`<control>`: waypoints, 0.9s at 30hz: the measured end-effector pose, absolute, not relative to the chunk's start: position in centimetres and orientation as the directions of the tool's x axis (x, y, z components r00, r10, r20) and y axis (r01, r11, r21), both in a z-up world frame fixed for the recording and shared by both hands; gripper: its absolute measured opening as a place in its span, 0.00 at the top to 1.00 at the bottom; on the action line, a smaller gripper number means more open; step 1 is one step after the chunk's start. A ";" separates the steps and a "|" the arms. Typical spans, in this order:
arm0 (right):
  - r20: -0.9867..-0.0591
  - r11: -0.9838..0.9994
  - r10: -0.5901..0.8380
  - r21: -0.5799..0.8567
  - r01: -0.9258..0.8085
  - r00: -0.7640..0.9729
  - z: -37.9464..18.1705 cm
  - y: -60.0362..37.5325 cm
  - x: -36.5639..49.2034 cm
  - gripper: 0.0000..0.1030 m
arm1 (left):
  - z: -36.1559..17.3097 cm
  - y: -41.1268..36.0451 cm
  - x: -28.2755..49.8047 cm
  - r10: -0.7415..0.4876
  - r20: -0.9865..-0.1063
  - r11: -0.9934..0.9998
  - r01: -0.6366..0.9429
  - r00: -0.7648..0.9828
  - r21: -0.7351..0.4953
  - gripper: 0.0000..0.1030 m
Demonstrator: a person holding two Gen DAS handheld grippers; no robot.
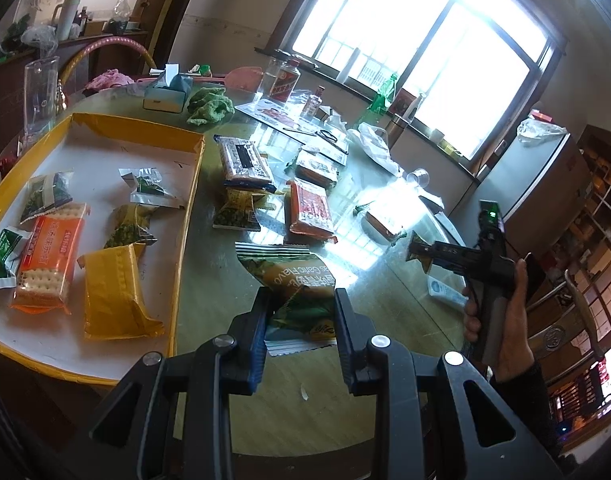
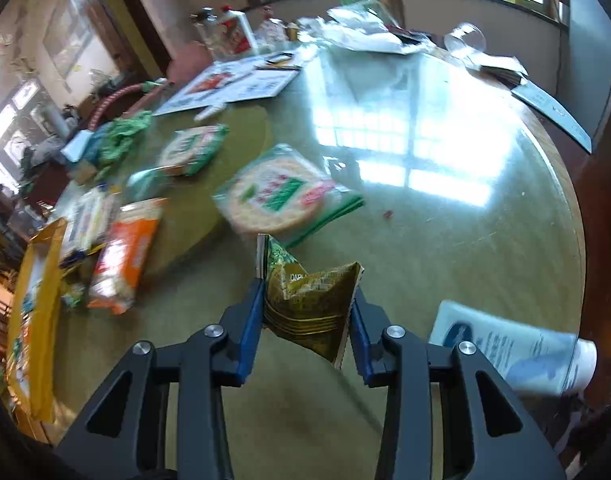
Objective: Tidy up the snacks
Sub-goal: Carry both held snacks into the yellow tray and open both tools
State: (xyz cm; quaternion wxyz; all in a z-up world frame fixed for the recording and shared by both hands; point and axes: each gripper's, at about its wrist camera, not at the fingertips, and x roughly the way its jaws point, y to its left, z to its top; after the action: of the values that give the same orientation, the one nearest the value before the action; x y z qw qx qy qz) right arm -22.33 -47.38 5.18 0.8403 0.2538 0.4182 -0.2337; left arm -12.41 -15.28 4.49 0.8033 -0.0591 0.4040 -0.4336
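Only left-wrist view shows the yellow tray; each gripper, left gripper and right gripper, clamps a snack packet.

Yellow-rimmed white tray, orange cracker pack, plain yellow packet, green cloth, seemingly olive-gold pouch

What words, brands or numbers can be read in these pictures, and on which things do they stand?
"Garlic Flavo", cut off, upside down: on the green pea packet in the left gripper.
Chinese characters on the same packet: too distorted to read.
Orange cracker pack in the yellow tray: white characters, too small.
Olive packet in the right gripper: letters blurred.
Round cracker bag: blurred.
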 end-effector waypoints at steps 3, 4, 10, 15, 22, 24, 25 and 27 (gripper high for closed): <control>-0.795 0.805 -0.142 0.254 0.537 0.590 6.9 -44.2 -22.2 0.61 | 4.6 -14.9 -12.2 -0.742 -0.596 0.624 0.643 0.308 -0.444 0.72; -0.785 0.821 -0.124 0.262 0.507 0.607 7.5 -43.1 -22.0 0.61 | 4.8 -14.7 -12.1 -0.742 -0.594 0.625 0.641 0.310 -0.446 0.72; -0.717 0.912 0.027 0.302 0.276 0.696 11.4 -34.6 -18.7 0.61 | 6.1 -12.2 -10.7 -0.743 -0.564 0.643 0.620 0.361 -0.450 0.72; -0.705 0.942 0.125 0.306 0.140 0.698 11.8 -29.0 -14.9 0.61 | 6.8 -9.0 -8.6 -0.714 -0.547 0.691 0.571 0.438 -0.444 0.72; -0.722 0.942 0.219 0.331 0.050 0.657 10.1 -24.1 -8.7 0.61 | 5.4 -6.0 -4.0 -0.680 -0.560 0.732 0.482 0.473 -0.482 0.72; -0.735 0.946 0.222 0.322 0.041 0.641 9.6 -23.2 -6.7 0.61 | 5.0 -5.8 -3.1 -0.669 -0.574 0.742 0.471 0.472 -0.478 0.72; -0.739 0.947 0.222 0.318 0.038 0.636 9.5 -23.0 -6.0 0.61 | 4.9 -5.8 -2.4 -0.660 -0.581 0.750 0.467 0.476 -0.469 0.72; -0.750 0.950 0.217 0.309 0.041 0.625 9.4 -22.5 -4.3 0.61 | 4.9 -6.2 -1.4 -0.650 -0.593 0.757 0.474 0.476 -0.449 0.72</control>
State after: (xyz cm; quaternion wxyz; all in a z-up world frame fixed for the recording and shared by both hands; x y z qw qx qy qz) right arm -4.27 -22.55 9.40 0.8888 0.1496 0.4303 0.0496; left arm -1.43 -6.18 4.92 0.8518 -0.1122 0.3914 -0.3298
